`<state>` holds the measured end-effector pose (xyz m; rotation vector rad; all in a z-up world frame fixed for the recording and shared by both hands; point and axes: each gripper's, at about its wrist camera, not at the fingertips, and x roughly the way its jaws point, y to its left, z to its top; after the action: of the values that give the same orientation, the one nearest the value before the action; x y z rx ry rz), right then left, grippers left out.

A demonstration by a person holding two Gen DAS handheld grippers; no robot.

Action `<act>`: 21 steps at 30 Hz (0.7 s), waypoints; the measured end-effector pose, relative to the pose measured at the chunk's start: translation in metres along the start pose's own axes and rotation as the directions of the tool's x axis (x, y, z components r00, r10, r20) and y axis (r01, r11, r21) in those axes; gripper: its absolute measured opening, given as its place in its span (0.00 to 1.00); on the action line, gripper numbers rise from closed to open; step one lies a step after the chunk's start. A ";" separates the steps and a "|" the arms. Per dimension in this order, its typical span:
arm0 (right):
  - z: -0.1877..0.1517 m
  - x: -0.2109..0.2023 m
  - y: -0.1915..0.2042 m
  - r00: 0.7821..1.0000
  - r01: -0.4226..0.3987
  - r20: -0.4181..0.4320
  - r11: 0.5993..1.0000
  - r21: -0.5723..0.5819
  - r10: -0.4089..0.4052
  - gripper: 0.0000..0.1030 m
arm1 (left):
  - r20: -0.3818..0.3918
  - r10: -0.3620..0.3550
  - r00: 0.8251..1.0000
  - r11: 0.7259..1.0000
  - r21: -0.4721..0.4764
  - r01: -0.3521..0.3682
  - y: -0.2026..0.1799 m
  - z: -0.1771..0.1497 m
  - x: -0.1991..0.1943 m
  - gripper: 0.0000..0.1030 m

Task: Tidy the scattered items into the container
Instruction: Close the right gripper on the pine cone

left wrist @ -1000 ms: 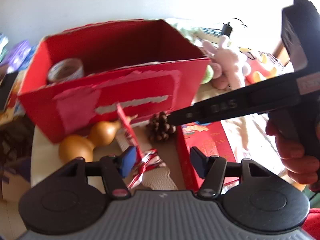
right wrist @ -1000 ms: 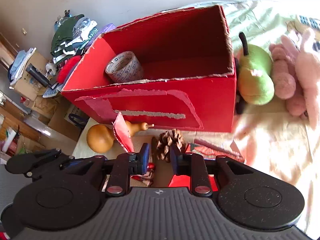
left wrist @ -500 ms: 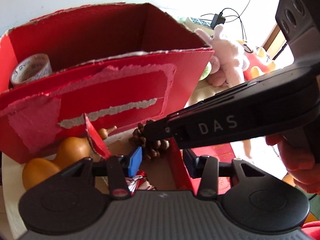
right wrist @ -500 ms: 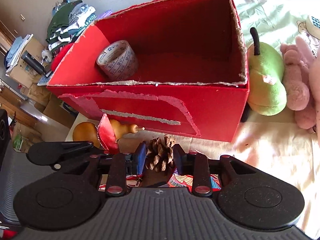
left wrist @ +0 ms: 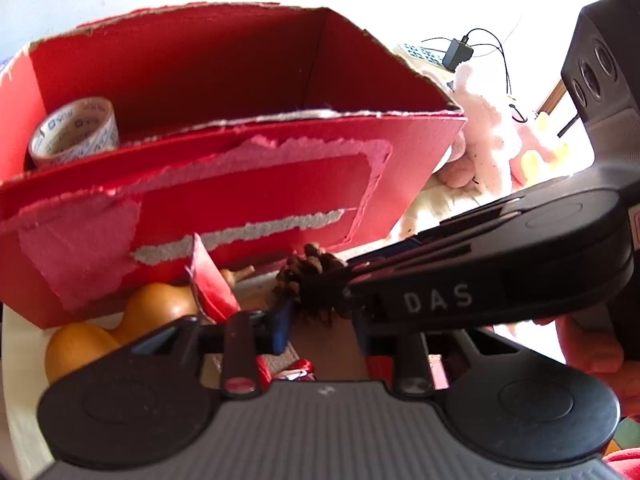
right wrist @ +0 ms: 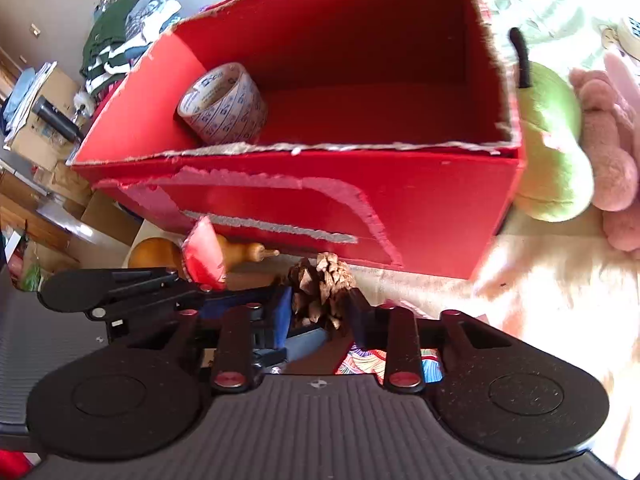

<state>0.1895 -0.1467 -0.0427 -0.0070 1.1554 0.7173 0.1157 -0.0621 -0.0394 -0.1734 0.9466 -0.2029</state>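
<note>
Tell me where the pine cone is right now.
In the right wrist view the pine cone sits between the right gripper's fingers, just in front of the red box's front wall, with the gourd to its left.

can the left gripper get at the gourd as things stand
Probably yes. The gourd lies in the open just left of the left gripper, whose jaws are open and empty. The red wrapper stands beside it and may get nudged.
</note>
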 end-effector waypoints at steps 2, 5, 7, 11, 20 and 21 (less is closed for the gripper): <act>-0.001 -0.001 -0.004 1.000 -0.009 -0.001 1.000 0.008 0.009 0.32 | -0.002 0.000 1.000 1.000 0.003 0.000 -0.002 0.001 0.001 0.26; -0.001 0.001 -0.007 1.000 -0.016 0.008 1.000 0.019 0.016 0.34 | -0.007 0.004 1.000 1.000 0.000 -0.004 -0.002 0.003 0.004 0.27; -0.001 0.001 -0.006 1.000 -0.019 0.009 1.000 0.015 0.018 0.35 | -0.014 0.002 1.000 1.000 -0.009 -0.002 -0.001 0.005 0.005 0.32; -0.002 0.001 -0.006 0.999 -0.024 0.022 1.000 0.018 0.024 0.37 | -0.002 0.015 1.000 1.000 -0.013 -0.015 -0.004 0.004 0.008 0.40; -0.007 -0.022 -0.011 0.997 -0.048 0.056 0.998 0.042 0.045 0.31 | 0.026 0.014 1.000 1.000 -0.002 -0.014 -0.017 0.005 -0.010 0.25; -0.008 -0.027 -0.009 0.997 -0.050 0.064 0.998 0.041 0.048 0.31 | 0.034 0.018 0.999 1.000 0.003 -0.018 -0.020 0.006 -0.015 0.25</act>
<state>0.1824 -0.1707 -0.0266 0.0792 1.1129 0.7314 0.1099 -0.0771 -0.0194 -0.1648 0.9135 -0.1844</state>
